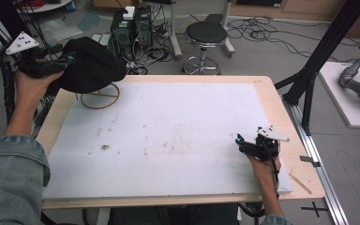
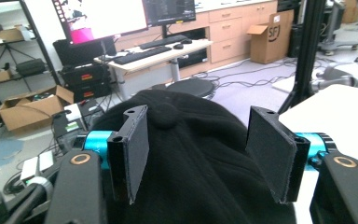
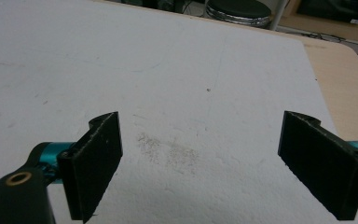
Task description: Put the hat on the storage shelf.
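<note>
Black cap [image 2: 191, 154] sits between the parted, non-pressing pads of the left gripper [image 2: 200, 154].

1. Illumination: even, diffuse indoor light from overhead; brightness is moderate in all three views.
2. Shadows: soft and faint on the white board [image 1: 168, 131]; no hard edges.
3. Glare: the monitor [image 2: 100, 16] in the left gripper view is overexposed to near white.
4. Dark detail: the black cap [image 2: 191, 158] renders as a nearly textureless mass.
5. Sharpness: the high view is soft and low in resolution; the gripper views show slight blur.
6. Distortion: mild wide-angle stretching toward the frame edges of the gripper views.
</note>
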The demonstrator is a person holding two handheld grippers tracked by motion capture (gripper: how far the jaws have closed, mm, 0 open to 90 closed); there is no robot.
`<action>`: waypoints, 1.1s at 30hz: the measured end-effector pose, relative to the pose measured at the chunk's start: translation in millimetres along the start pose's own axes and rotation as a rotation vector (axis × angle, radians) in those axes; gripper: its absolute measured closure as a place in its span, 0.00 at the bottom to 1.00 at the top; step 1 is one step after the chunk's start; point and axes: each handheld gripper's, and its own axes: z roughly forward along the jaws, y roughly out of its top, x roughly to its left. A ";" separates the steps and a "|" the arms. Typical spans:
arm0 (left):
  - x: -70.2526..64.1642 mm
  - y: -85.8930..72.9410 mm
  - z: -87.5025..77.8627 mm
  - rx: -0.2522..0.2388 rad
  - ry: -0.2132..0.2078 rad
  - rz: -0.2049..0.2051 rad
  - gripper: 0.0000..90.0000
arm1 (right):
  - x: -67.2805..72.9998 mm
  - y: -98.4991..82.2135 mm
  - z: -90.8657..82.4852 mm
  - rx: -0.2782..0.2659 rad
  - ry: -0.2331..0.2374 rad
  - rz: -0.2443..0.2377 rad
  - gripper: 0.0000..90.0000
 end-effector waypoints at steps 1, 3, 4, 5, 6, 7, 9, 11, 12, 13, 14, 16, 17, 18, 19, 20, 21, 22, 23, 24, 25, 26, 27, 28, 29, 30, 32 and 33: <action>-2.8 -0.3 -2.6 -0.004 -0.003 -0.002 0.43 | -0.1 0.5 0.7 -0.002 0.001 -0.003 0.15; -7.0 -0.4 -6.1 -0.006 -0.010 -0.002 0.43 | 0.4 1.4 2.2 -0.006 0.003 -0.004 0.15; -9.3 -0.4 -8.3 -0.010 -0.015 0.001 0.43 | 1.1 2.4 3.9 -0.004 0.009 -0.001 0.15; -11.5 -0.2 -10.2 -0.008 -0.020 -0.001 0.43 | 1.1 2.4 3.9 -0.004 0.009 -0.001 0.15; -14.0 0.1 -12.1 -0.010 -0.020 0.000 0.43 | 1.3 2.7 4.6 -0.003 0.009 -0.004 0.15; -16.1 0.3 -13.9 -0.014 -0.024 0.005 0.43 | 1.8 3.0 5.3 -0.003 0.012 -0.004 0.15; -19.5 0.9 -17.2 -0.016 -0.033 -0.001 0.42 | 2.7 3.5 5.8 0.001 0.014 -0.008 0.15; -23.7 1.2 -19.8 -0.022 -0.040 -0.009 0.40 | 3.4 4.0 6.2 -0.002 0.014 -0.007 0.15; -25.7 1.2 -21.1 -0.023 -0.043 -0.007 0.40 | 3.5 4.3 6.4 -0.002 0.015 -0.007 0.15; -27.8 1.2 -22.2 -0.025 -0.048 -0.010 0.40 | 3.5 4.4 6.8 -0.003 0.015 -0.011 0.15; -30.0 0.9 -23.4 -0.028 -0.052 -0.018 0.38 | 4.3 4.8 6.8 0.000 0.013 -0.008 0.15; -34.7 -0.1 -26.1 -0.032 -0.062 -0.024 0.37 | 4.4 4.9 6.9 -0.003 0.014 -0.010 0.15; -37.5 -0.7 -27.5 -0.033 -0.063 -0.026 0.37 | 4.8 5.3 6.5 -0.005 0.015 -0.008 0.15; -40.1 -1.7 -29.0 -0.039 -0.071 -0.029 0.36 | 5.0 5.5 5.9 -0.004 0.013 -0.009 0.15; -43.3 -2.7 -30.6 -0.044 -0.075 -0.032 0.35 | 5.6 5.8 5.5 -0.004 0.014 -0.002 0.15; -46.2 -3.6 -32.2 -0.045 -0.079 -0.029 0.35 | 5.4 6.0 5.3 -0.006 0.016 -0.007 0.15; -49.2 -4.8 -33.9 -0.047 -0.082 -0.028 0.34 | 6.1 6.3 5.5 -0.007 0.013 -0.002 0.15; -51.9 -6.1 -35.3 -0.051 -0.087 -0.028 0.34 | 6.0 6.3 5.8 -0.005 0.014 -0.009 0.15; -54.8 -7.5 -37.0 -0.051 -0.086 -0.033 0.34 | 6.4 6.6 6.2 -0.007 0.016 -0.009 0.15; -57.1 -8.9 -38.4 -0.052 -0.086 -0.031 0.34 | 6.8 7.1 6.5 -0.004 0.019 -0.007 0.15; -59.4 -10.3 -39.8 -0.052 -0.084 -0.028 0.34 | 6.9 7.4 6.8 -0.004 0.018 -0.014 0.15; -61.3 -11.7 -41.1 -0.050 -0.084 -0.028 0.34 | 7.7 7.6 7.1 -0.006 0.021 -0.008 0.15; -63.3 -13.4 -42.1 -0.049 -0.085 -0.034 0.34 | 7.7 8.0 7.8 -0.008 0.021 -0.012 0.15; -65.1 -14.8 -43.2 -0.043 -0.086 -0.038 0.34 | 8.2 8.0 8.1 -0.003 0.024 -0.009 0.15; -67.0 -16.4 -44.5 -0.041 -0.082 -0.033 0.33 | 8.5 8.1 8.4 -0.004 0.025 -0.009 0.15; -69.0 -18.2 -45.9 -0.045 -0.084 -0.036 0.33 | 8.0 8.3 9.2 -0.009 0.026 -0.014 0.15; -72.3 -21.8 -48.2 -0.050 -0.090 -0.053 0.33 | 8.4 8.5 9.5 -0.009 0.031 -0.004 0.15; -73.7 -23.5 -49.1 -0.044 -0.088 -0.051 0.32 | 7.9 8.5 9.8 -0.012 0.031 -0.007 0.15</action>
